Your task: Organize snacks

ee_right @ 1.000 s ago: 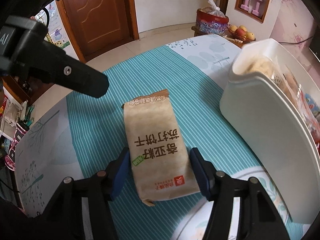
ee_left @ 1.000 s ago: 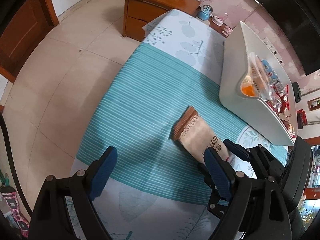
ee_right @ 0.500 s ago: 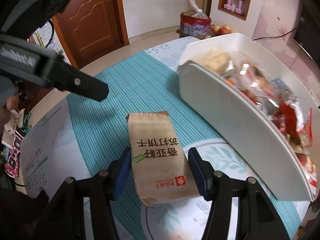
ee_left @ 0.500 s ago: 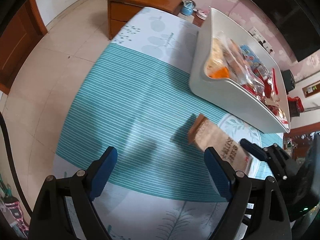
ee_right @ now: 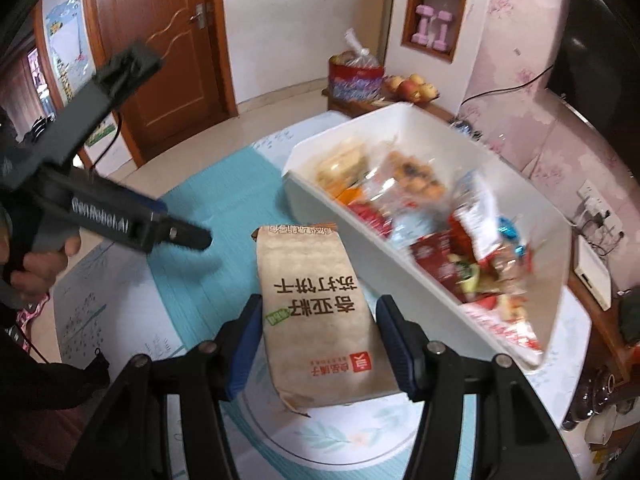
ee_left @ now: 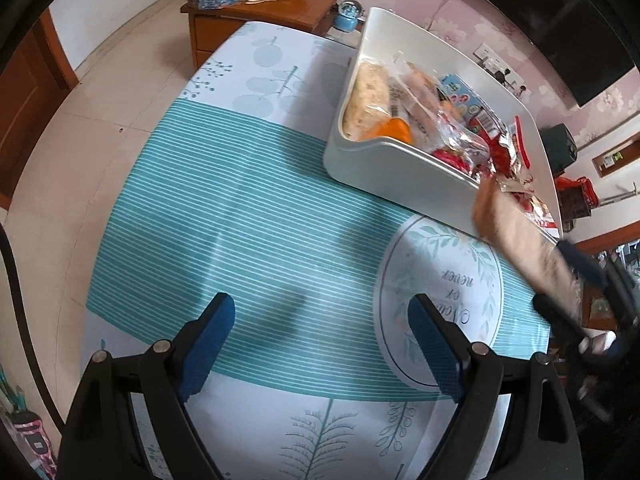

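Observation:
My right gripper is shut on a tan cracker packet with dark print and holds it in the air above the table, next to the near wall of the white bin. The bin holds several wrapped snacks. In the left wrist view the packet shows blurred at the right, beside the bin's near corner. My left gripper is open and empty above the striped tablecloth, left of the bin.
A wooden side cabinet with a red tin and a bowl of fruit stands past the table's far end. A wooden door is behind the table. A white round mat with leaf print lies under the packet.
My right gripper has lifted the cracker packet off the cloth and carried it up towards the bin. My left gripper has drawn back and stayed open.

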